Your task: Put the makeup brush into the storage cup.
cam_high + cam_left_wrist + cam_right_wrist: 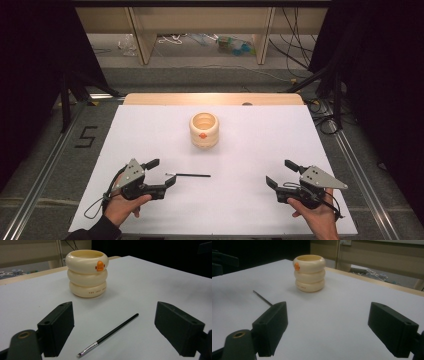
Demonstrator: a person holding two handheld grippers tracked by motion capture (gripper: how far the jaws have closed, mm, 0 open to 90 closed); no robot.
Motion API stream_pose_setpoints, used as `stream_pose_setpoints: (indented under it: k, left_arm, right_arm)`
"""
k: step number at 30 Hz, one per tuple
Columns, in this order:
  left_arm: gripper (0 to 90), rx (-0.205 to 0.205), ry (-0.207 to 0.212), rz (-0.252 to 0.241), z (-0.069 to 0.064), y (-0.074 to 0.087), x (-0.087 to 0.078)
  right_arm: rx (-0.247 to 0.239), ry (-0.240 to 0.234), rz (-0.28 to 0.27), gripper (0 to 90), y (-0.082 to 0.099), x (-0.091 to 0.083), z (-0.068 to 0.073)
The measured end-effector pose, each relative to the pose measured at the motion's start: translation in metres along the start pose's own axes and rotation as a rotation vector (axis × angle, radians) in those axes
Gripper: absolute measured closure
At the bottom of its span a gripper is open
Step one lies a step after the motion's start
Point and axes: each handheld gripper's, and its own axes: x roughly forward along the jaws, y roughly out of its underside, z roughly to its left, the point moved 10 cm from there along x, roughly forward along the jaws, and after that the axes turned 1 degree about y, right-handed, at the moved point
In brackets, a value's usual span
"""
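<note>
item: thin black brush (190,175), lying flat on the white tabletop (260,150), silver ferrule toward your left hand-held gripper (161,172), whose spread, released jaws flank its tip. beyond it, clear of the path: cream pot (204,130), glossy, three stacked rings, orange beak. your right hand-held gripper (280,172) stands well apart, jaws parted, grasping nothing.

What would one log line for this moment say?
left gripper: open, beside brush | right gripper: open, holding nothing | brush: flat on table | cream ringed cup: upright, untouched
</note>
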Motion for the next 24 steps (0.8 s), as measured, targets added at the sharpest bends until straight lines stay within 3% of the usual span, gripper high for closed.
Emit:
stream_pose_setpoints:
  k: [2,3,5,7,8,11,14,16,18,20,21,22,23,24]
  left_arm:
    - [16.0,-0.017,0.004,0.007,0.0,0.002,0.001]
    - [16.0,-0.003,0.004,0.021,0.001,0.004,0.002]
    - [16.0,-0.015,0.0,0.027,0.001,0.005,0.003]
    - [16.1,-0.011,0.002,0.029,0.001,0.005,0.003]
    - [16.1,0.011,0.001,0.029,0.002,0.004,0.003]
    - [16.1,-0.012,-0.005,0.023,0.005,-0.002,0.006]
    - [16.1,0.003,0.01,0.052,0.003,-0.005,0.008]
    - [16.4,0.046,-0.009,0.104,0.004,-0.004,0.008]
    - [16.4,0.114,-0.028,0.149,0.002,-0.007,0.011]
    - [16.4,0.121,-0.007,0.175,-0.002,-0.009,0.013]
    - [16.5,0.172,0.025,0.222,-0.006,-0.012,0.014]
    - [17.1,0.172,0.025,0.222,-0.006,-0.012,0.014]
    - [17.1,0.221,0.027,0.239,-0.005,-0.015,0.014]
    - [17.5,0.235,0.027,0.251,-0.004,-0.017,0.015]
  right_arm:
    - [0.001,0.0,-0.001,17.3,0.0,0.0,0.0]
    - [-0.004,0.004,-0.007,17.3,-0.001,0.001,-0.001]
    - [0.002,-0.018,-0.008,17.3,0.0,0.004,0.002]
    - [-0.014,-0.009,0.01,17.5,0.001,0.003,0.0]
    - [-0.016,-0.006,0.012,17.7,0.002,0.002,0.0]
    - [-0.016,0.0,0.011,18.0,0.001,0.002,0.0]
    - [-0.014,0.009,0.017,18.1,0.002,0.002,-0.001]
    - [-0.018,0.012,0.018,18.3,0.002,0.001,0.0]
    - [-0.012,0.015,0.006,18.3,-0.001,0.001,0.001]
    - [-0.015,0.007,0.004,18.3,-0.002,0.002,0.002]
    - [-0.02,0.006,0.018,18.4,-0.002,0.004,0.003]
    - [-0.017,0.002,0.018,18.3,-0.001,0.005,0.004]
    - [-0.017,0.002,0.018,18.3,-0.001,0.005,0.004]
    - [-0.02,-0.002,0.034,18.4,0.0,0.009,0.004]
